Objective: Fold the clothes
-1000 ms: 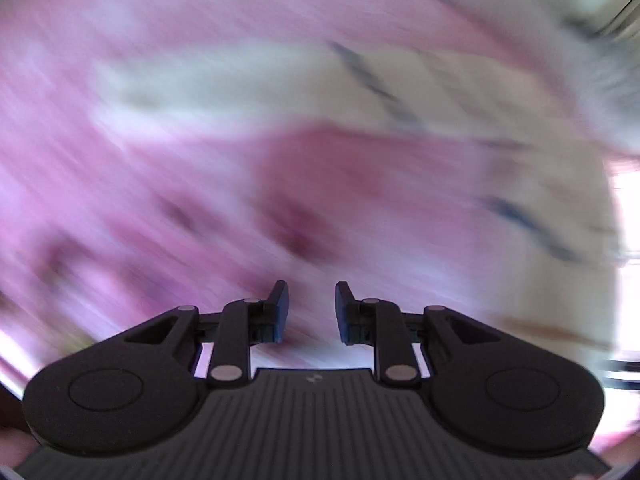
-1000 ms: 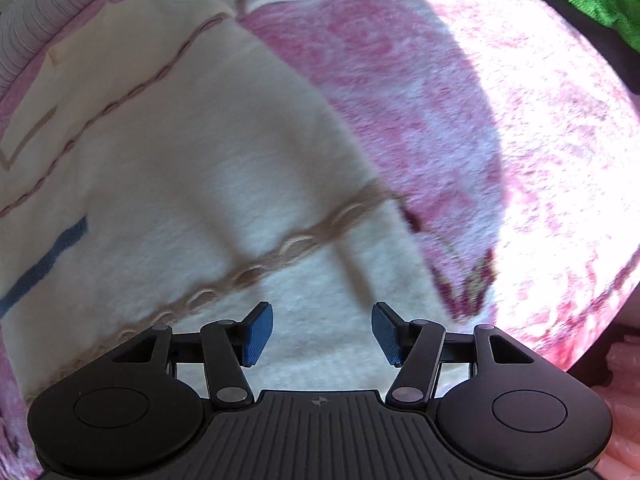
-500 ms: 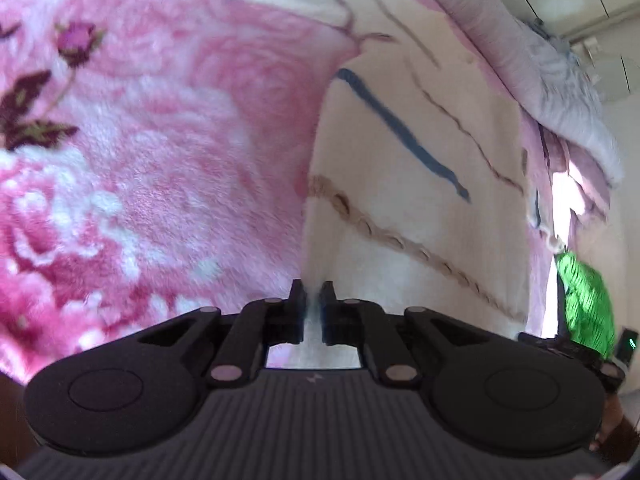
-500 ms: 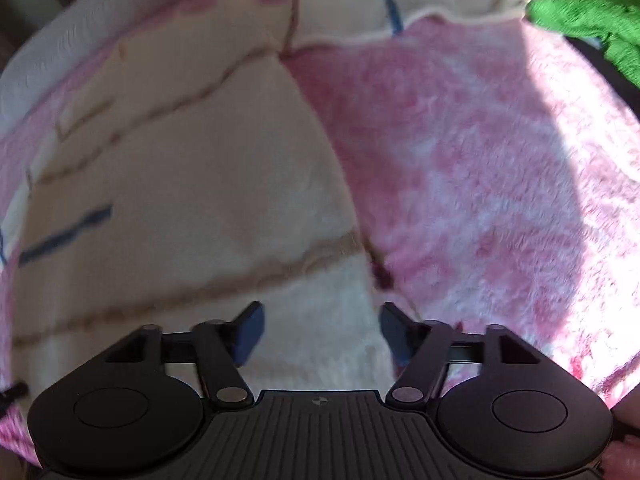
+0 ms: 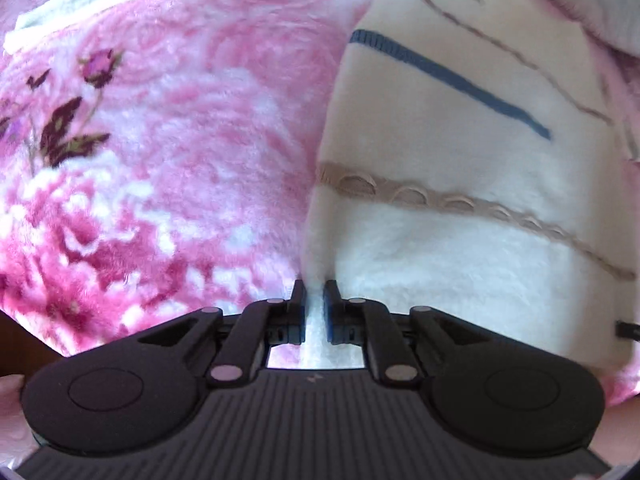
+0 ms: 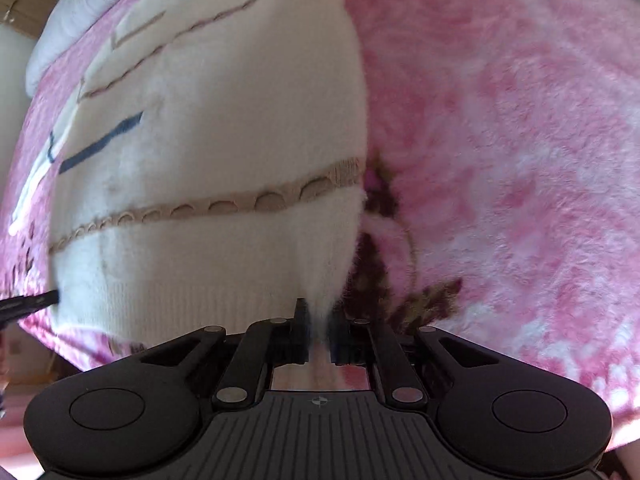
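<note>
On pink blanket point(image 5: 168, 184) | both tools pitched steeply down | pinching sweater point(image 5: 460, 248) hem corners

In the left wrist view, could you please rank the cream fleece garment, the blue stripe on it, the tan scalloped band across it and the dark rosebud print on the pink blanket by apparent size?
1. Cream fleece garment
2. Tan scalloped band
3. Blue stripe
4. Dark rosebud print

The fisheye stretches the edges, so band against stripe is unsure.

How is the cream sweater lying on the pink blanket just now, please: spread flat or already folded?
Spread flat: the cream sweater lies open on the pink blanket, both bottom corners pinched by the left gripper and right gripper.
</note>
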Tool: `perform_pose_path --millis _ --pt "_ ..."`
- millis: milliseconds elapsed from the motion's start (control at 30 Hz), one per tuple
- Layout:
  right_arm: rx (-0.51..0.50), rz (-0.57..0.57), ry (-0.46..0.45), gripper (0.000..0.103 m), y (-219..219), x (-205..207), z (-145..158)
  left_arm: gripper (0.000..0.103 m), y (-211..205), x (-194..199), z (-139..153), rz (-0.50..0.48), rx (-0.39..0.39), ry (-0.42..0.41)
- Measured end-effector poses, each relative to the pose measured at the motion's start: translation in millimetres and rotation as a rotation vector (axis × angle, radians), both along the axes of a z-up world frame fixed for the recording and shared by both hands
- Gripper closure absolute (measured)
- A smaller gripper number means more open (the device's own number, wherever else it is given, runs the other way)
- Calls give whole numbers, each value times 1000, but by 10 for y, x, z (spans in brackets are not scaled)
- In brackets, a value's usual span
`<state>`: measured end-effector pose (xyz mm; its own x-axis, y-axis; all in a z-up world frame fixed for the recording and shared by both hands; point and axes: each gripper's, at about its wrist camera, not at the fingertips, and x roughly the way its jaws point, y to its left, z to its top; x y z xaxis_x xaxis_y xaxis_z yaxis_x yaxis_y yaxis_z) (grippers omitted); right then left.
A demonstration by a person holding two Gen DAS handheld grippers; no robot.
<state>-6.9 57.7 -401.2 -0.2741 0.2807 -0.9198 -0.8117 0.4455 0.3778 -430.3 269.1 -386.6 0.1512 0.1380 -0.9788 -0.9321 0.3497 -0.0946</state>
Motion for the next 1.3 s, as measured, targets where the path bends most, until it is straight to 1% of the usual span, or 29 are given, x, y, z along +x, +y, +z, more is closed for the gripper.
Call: perform_pose_path --millis 33,67,100,133,167,233,267,333,433,500,567,667,700,767,833,867,900,933,967,1033,1067,1100,1167,1200,1300 --pt "1 8 9 93 11 46 7 88 12 60 50 0 8 42" --pt "0 13 13 84 17 95 19 81 13 117 118 -2 24 87" --pt "0 11 1 70 8 164 44 78 5 159 196 -4 52 131" --pt "0 1 -25 62 -13 250 81 78 -9 192 280 -6 86 174" --pt "8 -19 -57 48 -50 345 133 79 -9 211 354 4 113 194" --pt "44 -101 -105 46 -101 622 235 81 6 234 491 37 158 206" --pt "62 -166 -108 46 -108 819 254 81 37 261 535 56 166 185" --pt "99 -325 -99 46 -104 1260 258 81 123 363 574 88 163 111" --pt "180 -576 -86 46 -55 1942 220 81 223 659 543 76 159 32" --pt "247 -702 -86 46 17 2341 192 81 260 868 527 60 162 -7" --pt "292 -766 -107 46 151 2668 147 81 285 1054 500 45 157 -27" --pt "348 -842 -145 46 372 3134 70 81 324 1236 443 32 147 -27" --pt "356 -855 -161 46 465 3274 30 81 337 1286 426 29 144 -27" --pt "328 -854 -198 46 664 3472 -76 81 364 1385 391 24 139 -27" --pt "306 -834 -238 47 847 3599 -162 81 400 1462 360 22 131 -27" --pt "299 -811 -270 57 918 3624 -159 81 417 1494 352 19 130 -24" --pt "280 -762 -297 98 1019 3628 -122 81 434 1523 347 15 130 -19" --pt "267 -703 -318 97 1089 3615 -71 81 451 1552 342 11 131 -14" --pt "287 -653 -355 98 1103 3555 32 81 463 1578 345 6 133 -11" --pt "372 -545 -486 98 1116 3319 437 81 480 1612 352 -2 138 -6" --pt "395 -505 -564 98 1100 3200 653 81 486 1626 347 -4 138 -1" --pt "376 -502 -641 98 1050 3113 849 81 493 1641 341 -6 138 4" --pt "284 -553 -765 98 904 3022 1170 81 500 1668 310 -3 133 5" --pt "244 -593 -767 98 812 3064 1184 81 500 1688 285 -1 128 3" --pt "159 -693 -675 96 537 3296 986 81 472 1787 194 -18 108 -11"
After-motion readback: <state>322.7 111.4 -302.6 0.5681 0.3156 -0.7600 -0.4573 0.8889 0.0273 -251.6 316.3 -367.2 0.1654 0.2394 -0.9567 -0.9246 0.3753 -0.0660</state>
